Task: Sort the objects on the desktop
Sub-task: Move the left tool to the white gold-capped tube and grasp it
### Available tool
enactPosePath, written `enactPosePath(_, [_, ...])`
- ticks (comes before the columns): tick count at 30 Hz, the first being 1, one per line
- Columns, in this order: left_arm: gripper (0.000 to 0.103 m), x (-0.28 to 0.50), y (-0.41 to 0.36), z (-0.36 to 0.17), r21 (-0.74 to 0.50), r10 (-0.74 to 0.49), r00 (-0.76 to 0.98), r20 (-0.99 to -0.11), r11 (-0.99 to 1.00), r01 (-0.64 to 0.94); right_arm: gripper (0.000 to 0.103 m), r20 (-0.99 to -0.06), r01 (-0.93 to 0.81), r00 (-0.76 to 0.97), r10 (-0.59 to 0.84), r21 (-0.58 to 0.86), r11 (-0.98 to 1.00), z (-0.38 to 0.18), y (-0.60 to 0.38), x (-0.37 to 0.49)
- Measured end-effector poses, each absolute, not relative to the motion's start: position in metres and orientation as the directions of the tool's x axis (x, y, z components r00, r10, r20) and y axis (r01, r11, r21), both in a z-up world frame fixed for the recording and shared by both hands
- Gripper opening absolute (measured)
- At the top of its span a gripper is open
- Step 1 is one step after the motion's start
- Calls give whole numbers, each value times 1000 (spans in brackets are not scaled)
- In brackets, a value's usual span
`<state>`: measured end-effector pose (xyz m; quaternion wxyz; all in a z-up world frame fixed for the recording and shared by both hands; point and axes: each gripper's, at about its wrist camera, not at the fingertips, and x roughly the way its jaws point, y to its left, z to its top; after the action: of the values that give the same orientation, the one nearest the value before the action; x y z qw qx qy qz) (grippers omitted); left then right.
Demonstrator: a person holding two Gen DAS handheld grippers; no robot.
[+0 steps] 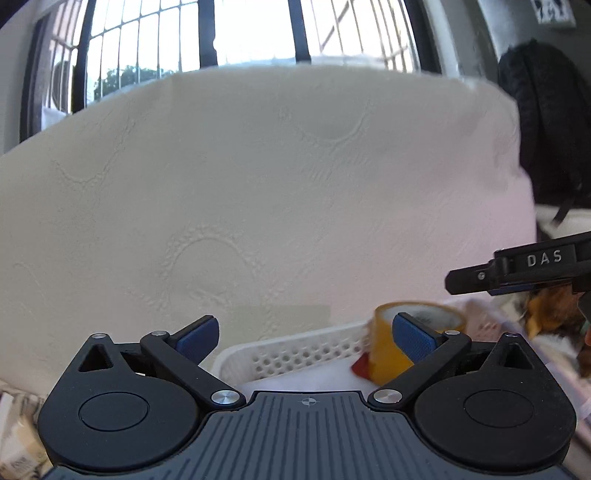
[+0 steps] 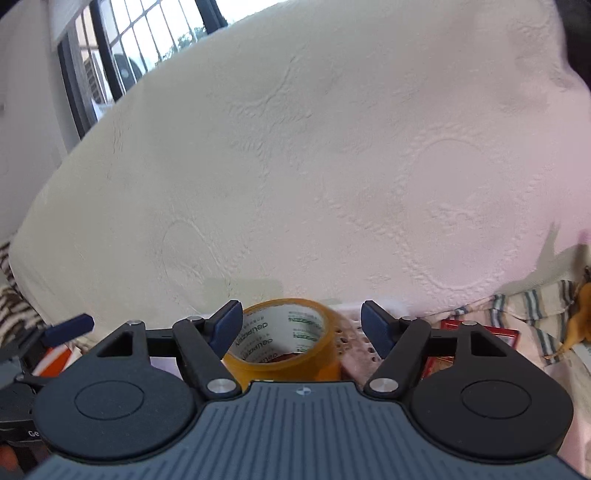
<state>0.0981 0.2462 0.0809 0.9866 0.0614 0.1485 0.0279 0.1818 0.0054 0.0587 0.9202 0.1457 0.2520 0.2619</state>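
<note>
Mattress [image 1: 258, 184], cream and quilted, fills both views at 12 o'clock. White perforated basket [image 1: 295, 354] below it holds tan tape roll [image 2: 288, 339], tilted. Right gripper [image 2: 301, 326] spread around roll, pads clear. Left gripper [image 1: 306, 336] spread wide, empty, roll at its 2 o'clock.

Daylight came through the barred window [image 1: 236, 33], which was blown out to white glare; the quilted white surface [image 1: 258, 192] was softly and evenly lit, with a pinkish cast toward the right. Both fisheye views bent straight lines at the edges; the tape roll [image 2: 284, 339] was slightly blurred.
</note>
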Motion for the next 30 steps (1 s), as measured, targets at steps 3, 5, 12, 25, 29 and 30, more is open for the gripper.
enactPosePath(3, [103,80,229,81,111,34,966,-255,994,-6,78,-399,-383,742,538,406,830,60,-30,174])
enactPosePath(5, [103,67,214,77,101,6,970,-242,995,19,78,-418,-354,746,519,411,840,57,-58,164])
enactPosePath(12, [103,16,151,50,88,-106,962,-252,987,132,76,-565,-269,669,483,421,866,4,-130,151])
enactPosePath(25, [103,22,38,-50,117,-146,879,-453,968,221,61,-625,-194,436,647,637,746,-83,-143,166])
enactPosePath(29, [103,43,27,-65,94,-159,852,-498,967,235,61,-619,-195,403,673,661,725,-87,-133,180])
enactPosePath(30, [103,48,25,-69,110,-139,852,-505,969,223,61,-615,-194,394,683,670,716,-89,-130,185])
